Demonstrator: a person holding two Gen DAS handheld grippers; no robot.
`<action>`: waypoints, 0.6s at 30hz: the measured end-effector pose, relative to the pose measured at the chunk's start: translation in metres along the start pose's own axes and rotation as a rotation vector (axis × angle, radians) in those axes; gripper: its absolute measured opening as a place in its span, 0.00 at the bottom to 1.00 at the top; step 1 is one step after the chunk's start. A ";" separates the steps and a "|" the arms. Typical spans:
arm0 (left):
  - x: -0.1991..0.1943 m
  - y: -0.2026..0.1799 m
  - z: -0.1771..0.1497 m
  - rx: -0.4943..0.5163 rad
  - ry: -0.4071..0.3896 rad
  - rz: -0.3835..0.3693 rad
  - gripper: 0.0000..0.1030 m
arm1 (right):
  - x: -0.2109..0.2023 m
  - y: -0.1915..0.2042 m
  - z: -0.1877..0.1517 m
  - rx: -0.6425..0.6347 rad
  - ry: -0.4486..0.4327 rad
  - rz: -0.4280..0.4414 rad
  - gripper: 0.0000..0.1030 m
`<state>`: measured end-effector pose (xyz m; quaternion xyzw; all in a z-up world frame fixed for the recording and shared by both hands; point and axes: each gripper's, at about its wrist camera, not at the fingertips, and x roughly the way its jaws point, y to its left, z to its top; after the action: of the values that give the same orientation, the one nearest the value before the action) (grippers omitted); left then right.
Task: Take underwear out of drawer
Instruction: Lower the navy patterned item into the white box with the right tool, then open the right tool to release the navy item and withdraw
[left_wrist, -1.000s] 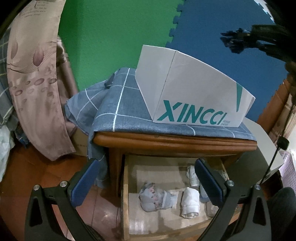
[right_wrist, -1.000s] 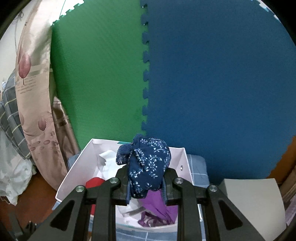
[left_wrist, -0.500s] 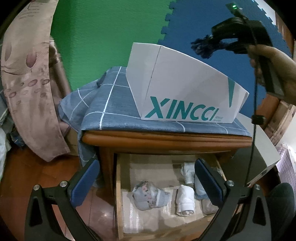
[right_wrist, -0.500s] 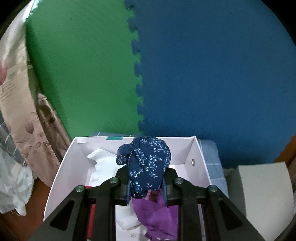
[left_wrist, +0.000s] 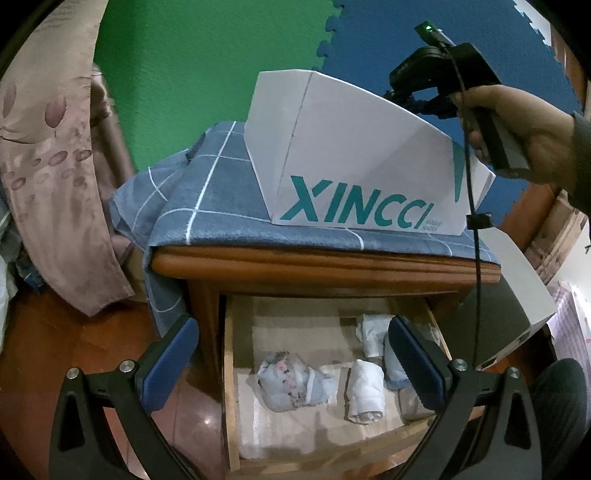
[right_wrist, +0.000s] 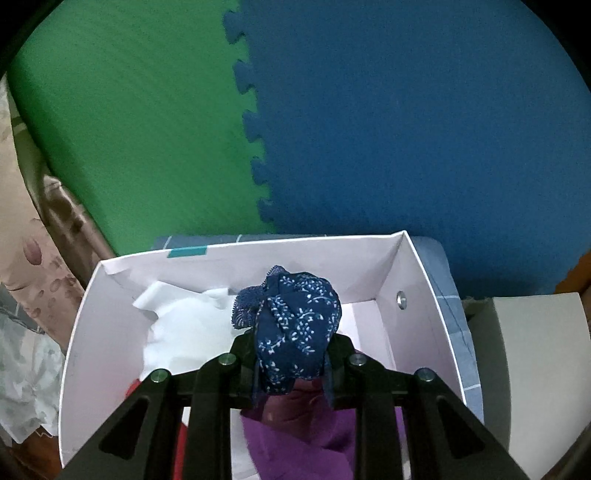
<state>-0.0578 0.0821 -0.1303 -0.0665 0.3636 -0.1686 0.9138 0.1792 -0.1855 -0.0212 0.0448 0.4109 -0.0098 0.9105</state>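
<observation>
My right gripper is shut on a rolled navy underwear with white flowers and holds it over the inside of the white XINCCI box. Purple, white and red garments lie in the box below it. In the left wrist view the same box stands on the checked cloth atop the nightstand, and a hand carries the right gripper above its far right rim. My left gripper is open, hovering in front of the open wooden drawer, where several rolled pale underwear lie.
A blue checked cloth covers the nightstand top. A beige patterned curtain hangs at the left. A grey-white box stands right of the nightstand. Green and blue foam mats line the wall behind.
The right gripper has carried the navy underwear forward and down over the box, which now fills more of its view. The hand has come into the left view. The left gripper has barely moved.
</observation>
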 end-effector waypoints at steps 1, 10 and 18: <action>0.001 -0.001 -0.001 0.003 0.003 -0.002 0.98 | 0.004 -0.002 0.000 0.001 0.012 0.000 0.23; 0.004 -0.005 -0.003 0.013 0.018 -0.006 0.98 | 0.018 -0.011 0.003 0.034 0.058 0.011 0.28; 0.009 -0.006 -0.006 0.024 0.034 -0.005 0.99 | 0.007 -0.020 -0.002 0.073 0.036 0.062 0.67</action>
<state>-0.0579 0.0733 -0.1388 -0.0535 0.3770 -0.1762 0.9077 0.1812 -0.2046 -0.0292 0.0908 0.4248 0.0045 0.9007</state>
